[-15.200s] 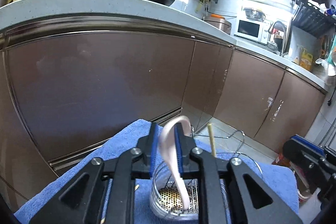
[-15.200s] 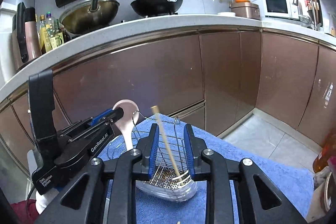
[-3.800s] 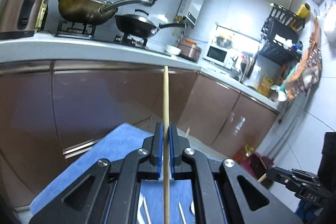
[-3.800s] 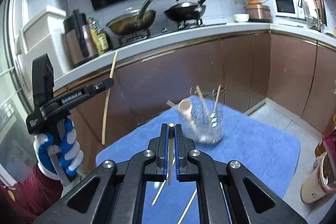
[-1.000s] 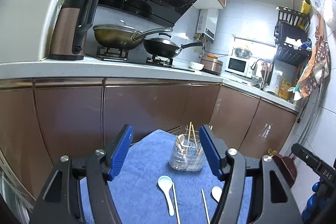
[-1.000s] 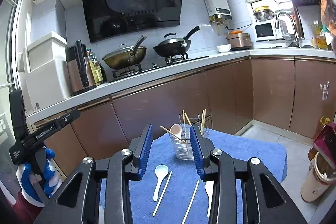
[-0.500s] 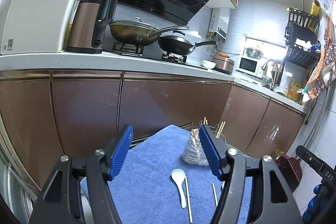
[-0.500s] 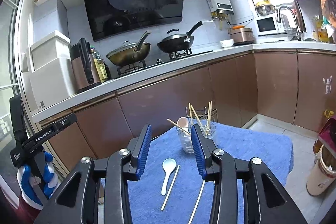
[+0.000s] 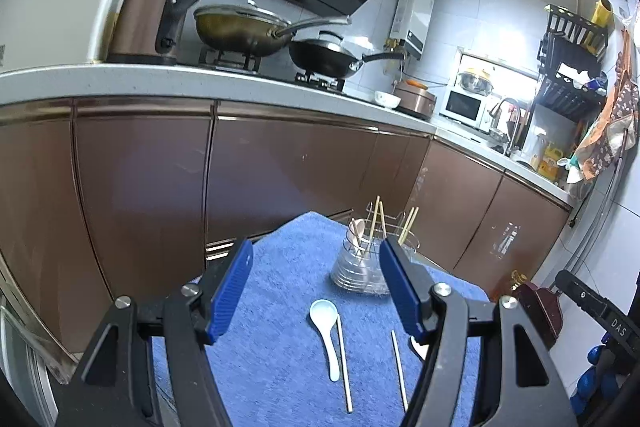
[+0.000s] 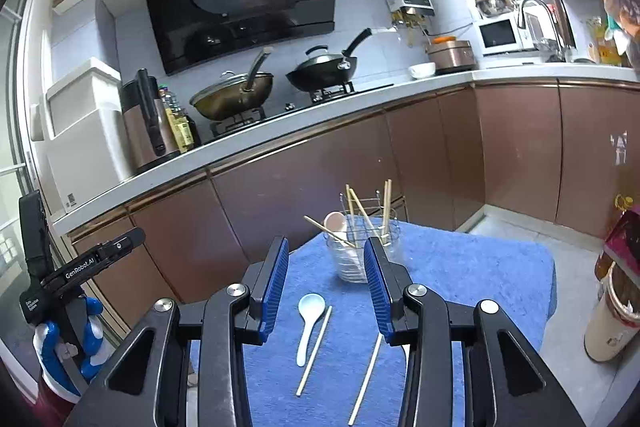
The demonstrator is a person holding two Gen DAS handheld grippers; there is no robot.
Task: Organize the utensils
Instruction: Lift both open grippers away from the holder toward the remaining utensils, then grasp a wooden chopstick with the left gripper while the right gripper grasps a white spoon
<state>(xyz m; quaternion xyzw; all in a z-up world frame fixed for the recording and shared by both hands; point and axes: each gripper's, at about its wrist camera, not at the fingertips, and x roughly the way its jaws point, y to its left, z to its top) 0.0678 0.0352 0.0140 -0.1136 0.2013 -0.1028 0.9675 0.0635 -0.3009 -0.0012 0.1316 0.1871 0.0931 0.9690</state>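
A clear utensil holder [image 9: 358, 269] [image 10: 354, 259] stands on a blue towel [image 9: 280, 307] [image 10: 460, 267], holding several chopsticks and a pink spoon [image 10: 335, 223]. A white spoon [image 9: 326, 327] [image 10: 308, 319] and two loose chopsticks [image 9: 343, 359] [image 9: 399, 363] lie on the towel in front of it; they also show in the right wrist view [image 10: 314, 355] [image 10: 366, 375]. Another spoon [image 9: 418, 345] is partly hidden behind the left gripper's right finger. My left gripper [image 9: 316, 287] is open and empty above the towel. My right gripper [image 10: 326, 285] is open and empty too.
Brown cabinets and a counter [image 10: 280, 131] with two woks [image 10: 236, 99] [image 10: 324, 71] and a kettle [image 10: 146, 119] run behind the towel. A cup [image 10: 614, 323] stands on the floor at right. The left gripper shows at far left of the right wrist view [image 10: 80, 267].
Both grippers have let go of the chopsticks they held and opened. Both have pulled back and up from the holder, and the views have shifted slightly since half a second ago.
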